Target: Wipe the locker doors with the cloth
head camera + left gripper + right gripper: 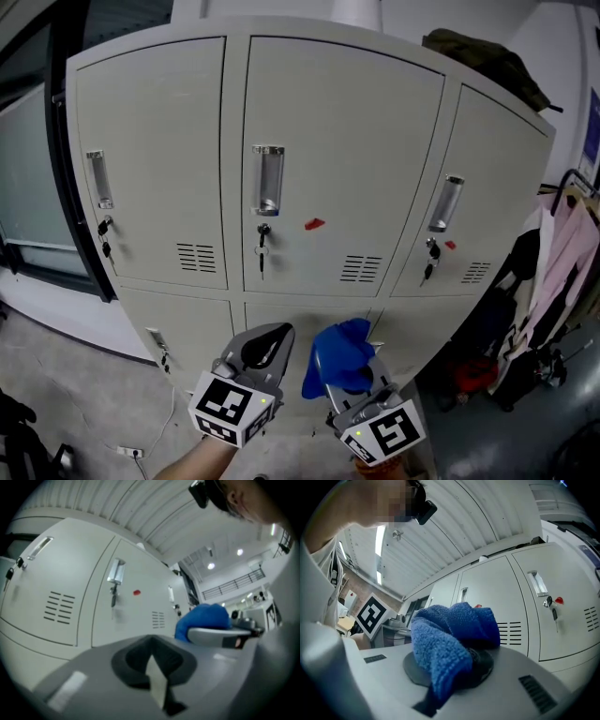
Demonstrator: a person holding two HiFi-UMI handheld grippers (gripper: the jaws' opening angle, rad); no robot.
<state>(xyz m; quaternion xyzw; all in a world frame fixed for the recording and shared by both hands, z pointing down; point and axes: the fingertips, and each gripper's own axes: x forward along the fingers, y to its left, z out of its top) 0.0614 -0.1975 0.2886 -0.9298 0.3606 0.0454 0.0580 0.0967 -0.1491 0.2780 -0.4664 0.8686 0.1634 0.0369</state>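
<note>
Pinching the bunched blue cloth (339, 358), the right claw (354, 382) sits at the lower centre of the head view, in front of the grey locker doors (342, 141) that fill the upper frame. Just beside it on the left, the left claw (266, 349) is pressed together with nothing between its jaws.

The locker doors (328, 159) are looking smooth and matt, like painted metal, and their handles (267, 180) are shining like bare metal. The cloth (445, 644) is looking soft and fuzzy. The left gripper (152, 663) is showing a smooth grey shell, maybe plastic
</note>
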